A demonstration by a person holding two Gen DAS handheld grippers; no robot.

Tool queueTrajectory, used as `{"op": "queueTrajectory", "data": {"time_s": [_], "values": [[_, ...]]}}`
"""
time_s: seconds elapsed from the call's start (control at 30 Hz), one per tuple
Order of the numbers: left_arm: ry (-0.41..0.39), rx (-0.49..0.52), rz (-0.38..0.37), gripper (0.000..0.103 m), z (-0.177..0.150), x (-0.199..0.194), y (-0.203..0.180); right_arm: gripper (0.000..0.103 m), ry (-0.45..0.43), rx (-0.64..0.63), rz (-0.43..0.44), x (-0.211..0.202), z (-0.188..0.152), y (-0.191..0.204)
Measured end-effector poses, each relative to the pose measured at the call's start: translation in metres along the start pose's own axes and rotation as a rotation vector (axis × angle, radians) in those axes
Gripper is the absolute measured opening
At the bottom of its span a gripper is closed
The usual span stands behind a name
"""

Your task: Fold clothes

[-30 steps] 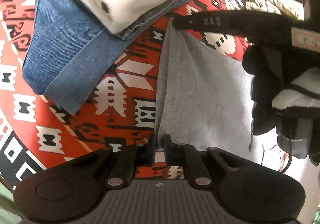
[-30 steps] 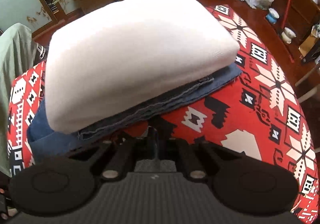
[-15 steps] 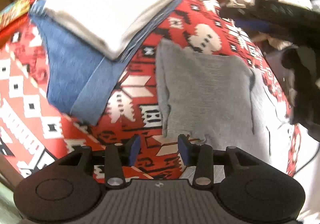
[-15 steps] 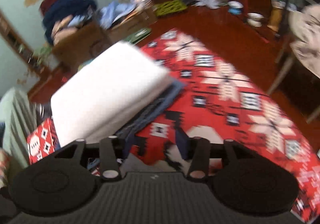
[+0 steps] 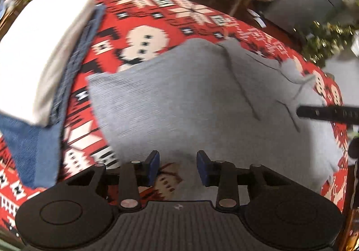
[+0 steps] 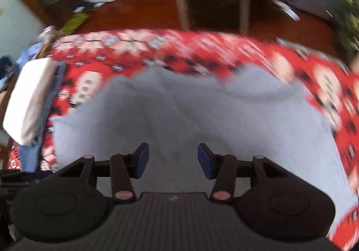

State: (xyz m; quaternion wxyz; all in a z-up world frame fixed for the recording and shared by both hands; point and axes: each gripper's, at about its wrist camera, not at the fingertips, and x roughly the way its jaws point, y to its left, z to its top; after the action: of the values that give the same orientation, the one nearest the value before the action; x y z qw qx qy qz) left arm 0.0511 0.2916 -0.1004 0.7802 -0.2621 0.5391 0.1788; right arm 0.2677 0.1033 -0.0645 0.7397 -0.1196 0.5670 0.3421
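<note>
Red patterned cloth point(image 5: 143, 17) spread over the table, snowman and snowflake motifs, covering it edge to edge. On it, toward the near edge and filling the middle, a grey knit garment point(image 5: 179, 103) — laid flat, one layer lapped over another along a slanting seam on its right half, corners loose and a little rumpled at the far edge. Fits a garment part-folded and waiting for another fold, or one folded and just let go; not settled by these views. At the left edge of the table, a stack: white folded cloth point(image 5: 38, 53) on top of blue denim point(image 5: 31, 147), the denim sticking out beneath toward the near-left corner. Well apart from the grey piece, with bare red cloth between.

Left gripper point(image 5: 177, 166) above the near hem of the grey garment, blue pads spread, nothing between them. Right gripper point(image 6: 172, 160) likewise parted and empty, over the grey knit's middle; much motion blur in that view. A black bar from the right side reaching over the garment's right edge in the left wrist view — probably part of the other tool.

Judged handling: light, soft, limp knit — no stiffness, likely to sag and stretch if lifted by one point, clinging somewhat to the tablecloth rather than sliding. Best taken at two corners or along a hem, both layers pinched together, so the fold stays square.
</note>
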Motion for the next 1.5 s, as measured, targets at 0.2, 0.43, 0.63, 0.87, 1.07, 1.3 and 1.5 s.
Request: {"op": "queueTrajectory", "data": {"time_s": [0.2, 0.43, 0.63, 0.87, 1.07, 1.3, 1.5], "values": [[-0.028, 0.104, 0.023, 0.039, 0.034, 0.017, -0.035, 0.052, -0.037, 0.145, -0.071, -0.018, -0.025, -0.068], [-0.086, 0.182, 0.026, 0.042, 0.095, 0.037, -0.066, 0.052, -0.078, 0.199, -0.09, -0.019, -0.016, -0.126], [-0.1, 0.227, 0.012, 0.043, 0.153, 0.06, -0.085, 0.052, -0.116, 0.169, -0.091, -0.008, 0.011, -0.148], [0.006, 0.343, 0.067, 0.042, 0.186, 0.112, -0.112, 0.052, -0.14, 0.099, -0.081, 0.005, 0.052, -0.163], [0.059, 0.381, 0.095, 0.027, 0.183, 0.132, -0.117, 0.052, -0.106, -0.03, -0.08, 0.024, 0.073, -0.164], [0.026, 0.367, 0.086, 0.011, 0.174, 0.117, -0.115, 0.047, -0.076, -0.259, -0.085, 0.031, 0.079, -0.149], [-0.053, 0.357, 0.088, 0.011, 0.164, 0.088, -0.117, 0.039, -0.066, -0.366, -0.098, 0.037, 0.088, -0.137]]}}
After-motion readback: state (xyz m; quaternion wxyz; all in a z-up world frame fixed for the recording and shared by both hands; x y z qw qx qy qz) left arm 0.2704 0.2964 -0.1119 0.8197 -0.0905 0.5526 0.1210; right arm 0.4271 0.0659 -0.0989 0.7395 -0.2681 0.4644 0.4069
